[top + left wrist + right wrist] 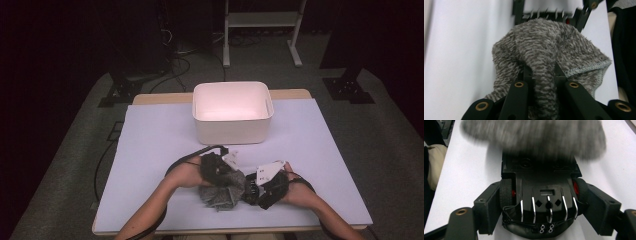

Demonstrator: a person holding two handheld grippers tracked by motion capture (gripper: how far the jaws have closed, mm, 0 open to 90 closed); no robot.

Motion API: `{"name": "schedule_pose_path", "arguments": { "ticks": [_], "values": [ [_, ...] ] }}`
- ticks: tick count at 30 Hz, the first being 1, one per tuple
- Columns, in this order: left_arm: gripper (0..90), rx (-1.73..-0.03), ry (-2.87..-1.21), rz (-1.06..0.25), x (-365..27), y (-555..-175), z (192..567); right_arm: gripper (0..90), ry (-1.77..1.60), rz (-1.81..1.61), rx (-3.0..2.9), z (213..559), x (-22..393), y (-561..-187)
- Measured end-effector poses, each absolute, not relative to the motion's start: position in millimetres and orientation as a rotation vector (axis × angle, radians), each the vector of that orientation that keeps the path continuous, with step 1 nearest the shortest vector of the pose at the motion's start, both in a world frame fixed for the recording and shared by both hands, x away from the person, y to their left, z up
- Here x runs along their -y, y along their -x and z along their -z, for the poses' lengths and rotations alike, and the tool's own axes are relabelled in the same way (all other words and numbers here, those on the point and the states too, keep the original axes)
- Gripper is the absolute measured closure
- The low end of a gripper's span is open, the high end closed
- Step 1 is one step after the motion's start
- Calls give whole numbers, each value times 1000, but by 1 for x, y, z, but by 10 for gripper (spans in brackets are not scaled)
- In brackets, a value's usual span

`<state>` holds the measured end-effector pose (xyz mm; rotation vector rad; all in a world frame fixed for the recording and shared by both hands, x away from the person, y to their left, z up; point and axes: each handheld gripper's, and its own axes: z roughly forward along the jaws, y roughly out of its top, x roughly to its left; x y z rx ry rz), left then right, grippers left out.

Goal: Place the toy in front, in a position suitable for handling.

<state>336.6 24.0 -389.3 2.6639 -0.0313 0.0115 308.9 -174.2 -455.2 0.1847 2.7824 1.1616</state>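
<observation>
While the left gripper (541, 75) pinches the grey cloth (549, 50), the right gripper (541, 212) clamps the black toy car (541, 192); no readable writing

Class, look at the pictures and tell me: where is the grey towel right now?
In the high view the grey towel lies on the near middle of the table, between the left gripper, which pinches it, and the black toy car held by the right gripper.

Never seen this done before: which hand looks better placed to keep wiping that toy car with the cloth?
Probably the left. The left gripper is already shut on the grey cloth, which lies over the black toy car. The right gripper clamps the car's sides, so it seems busy steadying it.
</observation>
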Motion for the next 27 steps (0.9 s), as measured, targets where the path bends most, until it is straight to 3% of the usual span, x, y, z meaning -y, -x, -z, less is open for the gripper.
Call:
{"name": "schedule_pose_path", "arguments": {
  "ticks": [7, 19, 27],
  "values": [
    [798, 45, -2667, 21, -18, -337, 390, 225, -184, -1173, -2767, 459, 176, -308],
    [798, -116, -2557, 80, -80, -337, 398, 225, -189, -1196, -2761, 458, 177, -309],
    [798, -123, -2532, 72, -83, -335, 400, 225, -188, -1201, -2762, 459, 177, -309]
  ]
}}
